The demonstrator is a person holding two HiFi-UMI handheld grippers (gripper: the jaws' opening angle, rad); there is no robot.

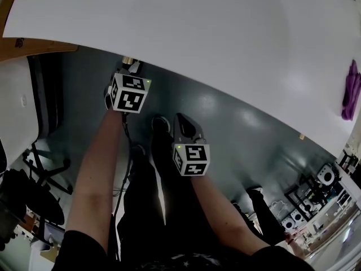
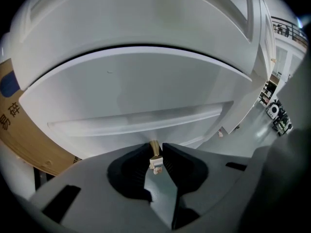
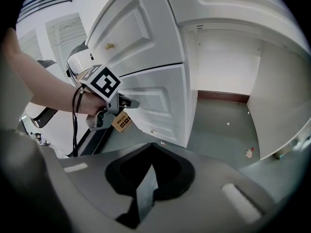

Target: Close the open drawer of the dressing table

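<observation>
The white dressing table (image 1: 186, 33) fills the top of the head view. In the left gripper view a white panelled drawer front (image 2: 136, 91) faces me, with a thin dark gap along its upper edge. Its small brass knob (image 2: 154, 148) sits between my left gripper's (image 2: 155, 155) pads, which are shut on it. The right gripper view shows the left gripper (image 3: 133, 102) from the side at that lower drawer (image 3: 155, 93), under an upper drawer with its own knob (image 3: 110, 46). My right gripper (image 3: 151, 147) hangs back over the floor, shut on nothing.
A knee space (image 3: 228, 81) opens to the right of the drawers. A purple thing (image 1: 351, 97) lies on the table top. A black stand (image 1: 45, 174) is at the left, shelves with equipment (image 1: 316, 191) at the lower right. A cardboard tag (image 3: 121, 122) hangs beneath the left gripper.
</observation>
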